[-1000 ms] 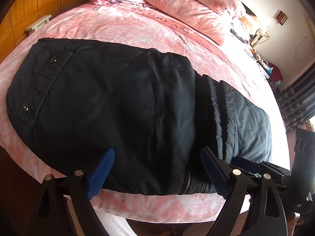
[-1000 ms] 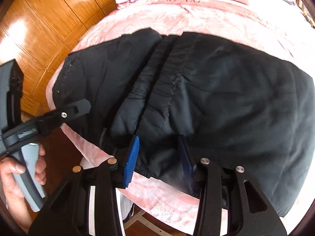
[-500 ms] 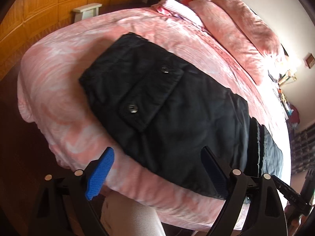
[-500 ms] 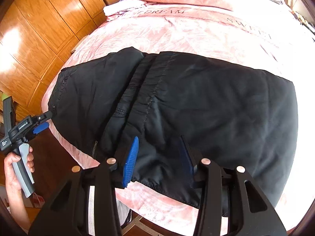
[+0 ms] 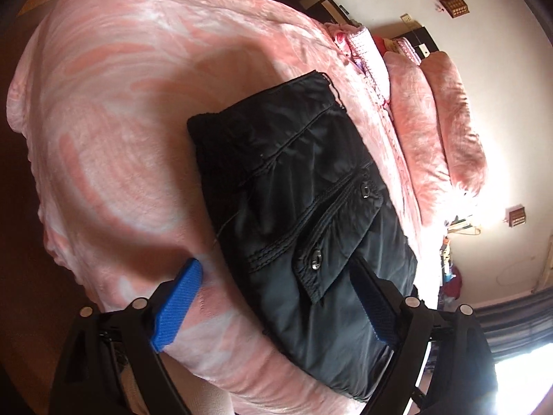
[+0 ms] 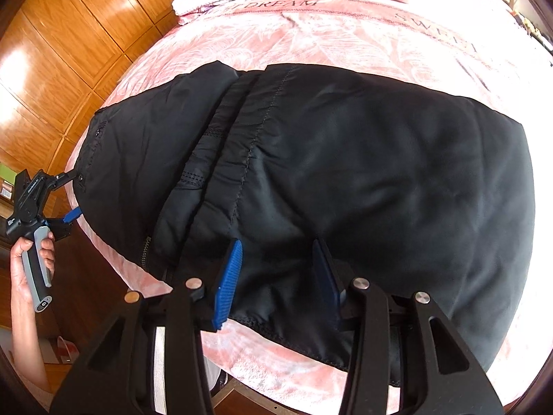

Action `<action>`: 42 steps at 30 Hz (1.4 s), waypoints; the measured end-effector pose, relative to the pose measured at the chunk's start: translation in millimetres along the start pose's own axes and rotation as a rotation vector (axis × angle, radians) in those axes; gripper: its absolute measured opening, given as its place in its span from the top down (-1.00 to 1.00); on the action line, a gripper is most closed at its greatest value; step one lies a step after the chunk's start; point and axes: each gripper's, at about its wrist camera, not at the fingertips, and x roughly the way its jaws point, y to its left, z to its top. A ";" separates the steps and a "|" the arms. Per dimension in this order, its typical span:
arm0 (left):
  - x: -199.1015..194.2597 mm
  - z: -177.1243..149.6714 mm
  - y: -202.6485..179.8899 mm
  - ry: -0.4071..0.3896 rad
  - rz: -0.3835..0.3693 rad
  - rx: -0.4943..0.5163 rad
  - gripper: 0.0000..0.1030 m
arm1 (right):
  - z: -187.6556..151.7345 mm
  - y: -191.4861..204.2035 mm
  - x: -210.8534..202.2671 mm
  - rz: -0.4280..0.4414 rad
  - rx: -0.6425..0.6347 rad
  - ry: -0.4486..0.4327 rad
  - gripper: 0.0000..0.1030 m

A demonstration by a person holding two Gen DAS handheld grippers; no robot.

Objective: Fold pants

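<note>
Black pants lie folded across the pink bedspread, near its front edge. Their end with a snap-buttoned pocket flap fills the left wrist view. My left gripper hovers at that end with its jaws wide and closing. One blue pad is over the bedspread, and the other is over the pants without pressing. In the right wrist view a hand holds this left gripper at the pants' left end. My right gripper stands half open over the front hem, above flat fabric.
Pink pillows and a folded pink cloth lie at the head of the bed. Wooden wardrobe doors stand along the left side. The bed's front edge drops to a dark floor. A curtain hangs by a bright window.
My left gripper has swung along the pants to the pocket end and rolled, so the bed looks tilted. The right gripper has drawn back slightly, and more of the pants shows.
</note>
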 end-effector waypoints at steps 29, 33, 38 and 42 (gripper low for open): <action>51.3 8.5 30.0 -0.015 -0.404 -0.299 0.61 | 0.2 16.0 19.6 -0.056 -0.044 0.016 -0.05; 38.8 10.8 5.7 -0.042 -0.444 -0.230 0.63 | -1.2 12.6 18.4 -0.047 -0.042 0.011 -0.05; 19.5 11.2 -46.7 -0.077 -0.432 -0.061 0.63 | -2.7 8.4 15.8 -0.034 -0.016 0.003 -0.05; 2.6 0.5 -96.9 -0.098 -0.434 0.120 0.63 | -5.6 2.5 4.4 -0.007 0.028 -0.020 -0.05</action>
